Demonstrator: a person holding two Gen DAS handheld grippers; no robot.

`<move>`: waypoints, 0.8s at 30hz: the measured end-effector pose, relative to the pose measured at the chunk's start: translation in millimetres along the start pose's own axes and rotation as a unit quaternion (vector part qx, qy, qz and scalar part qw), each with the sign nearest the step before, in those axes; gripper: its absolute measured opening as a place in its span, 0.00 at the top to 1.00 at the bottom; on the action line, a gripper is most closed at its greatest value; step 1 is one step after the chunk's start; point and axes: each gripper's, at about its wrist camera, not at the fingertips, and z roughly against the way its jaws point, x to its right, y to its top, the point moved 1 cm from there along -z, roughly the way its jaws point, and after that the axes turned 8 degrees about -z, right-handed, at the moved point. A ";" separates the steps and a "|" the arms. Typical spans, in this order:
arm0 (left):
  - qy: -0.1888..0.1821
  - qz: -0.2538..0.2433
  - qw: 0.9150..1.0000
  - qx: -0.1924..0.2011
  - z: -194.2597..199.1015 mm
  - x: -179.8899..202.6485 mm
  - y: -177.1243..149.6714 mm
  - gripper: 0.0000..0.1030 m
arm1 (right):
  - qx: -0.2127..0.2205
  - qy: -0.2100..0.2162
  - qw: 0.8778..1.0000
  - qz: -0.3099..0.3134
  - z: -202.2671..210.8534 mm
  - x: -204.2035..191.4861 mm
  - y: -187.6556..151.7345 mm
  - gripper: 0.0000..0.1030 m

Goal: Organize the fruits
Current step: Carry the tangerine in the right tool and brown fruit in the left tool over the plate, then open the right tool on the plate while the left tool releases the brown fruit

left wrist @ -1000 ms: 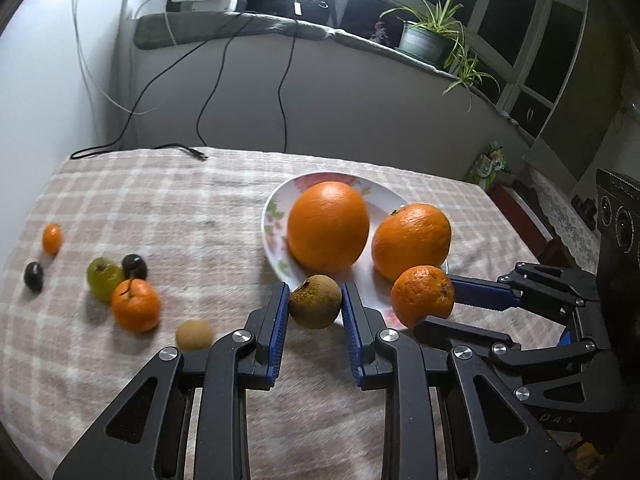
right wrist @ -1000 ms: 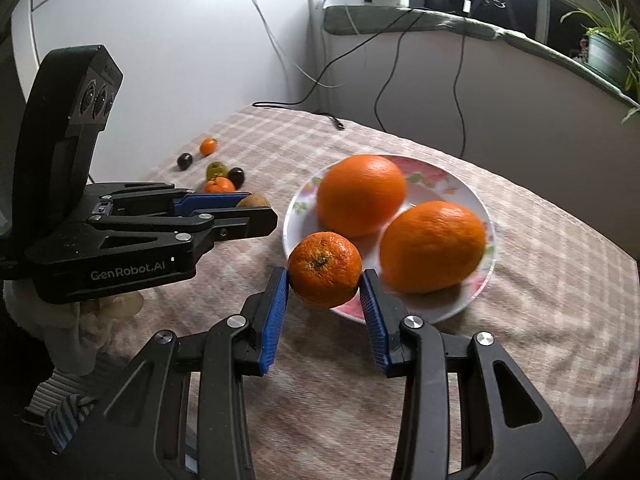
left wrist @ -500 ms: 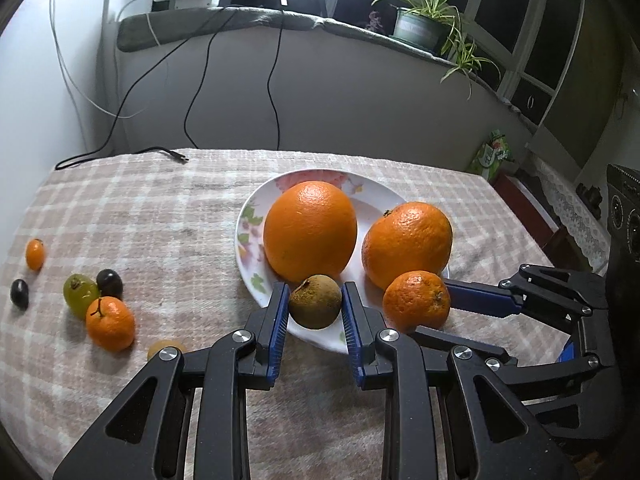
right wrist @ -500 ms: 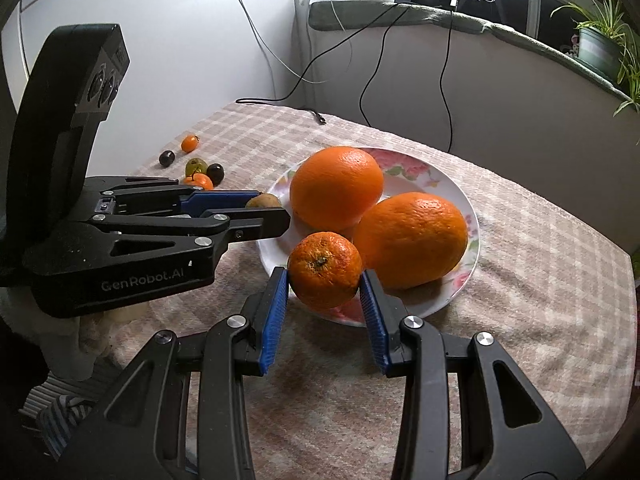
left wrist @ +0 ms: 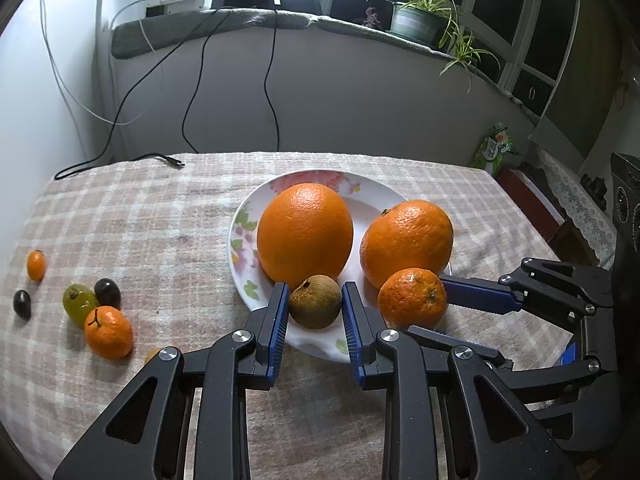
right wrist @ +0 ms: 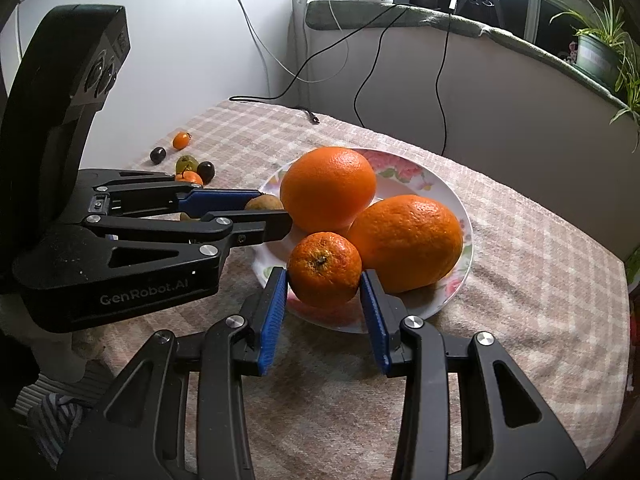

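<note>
Left hand-held gripper (left wrist: 315, 312) grasps a small brown fruit (left wrist: 315, 301) over the near rim of the flowered plate (left wrist: 240, 240); right hand-held gripper (right wrist: 324, 286) grasps a tangerine (right wrist: 324, 269) beside two large oranges (right wrist: 328, 189).

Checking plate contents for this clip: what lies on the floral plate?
Two large oranges sit on the floral plate; whether the gripped fruits rest on it is hidden.
</note>
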 end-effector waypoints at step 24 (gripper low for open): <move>0.001 0.006 1.000 0.010 11.0 -3.4 1.1 0.66 | 0.010 -0.006 1.000 -0.007 7.3 2.0 2.2 0.48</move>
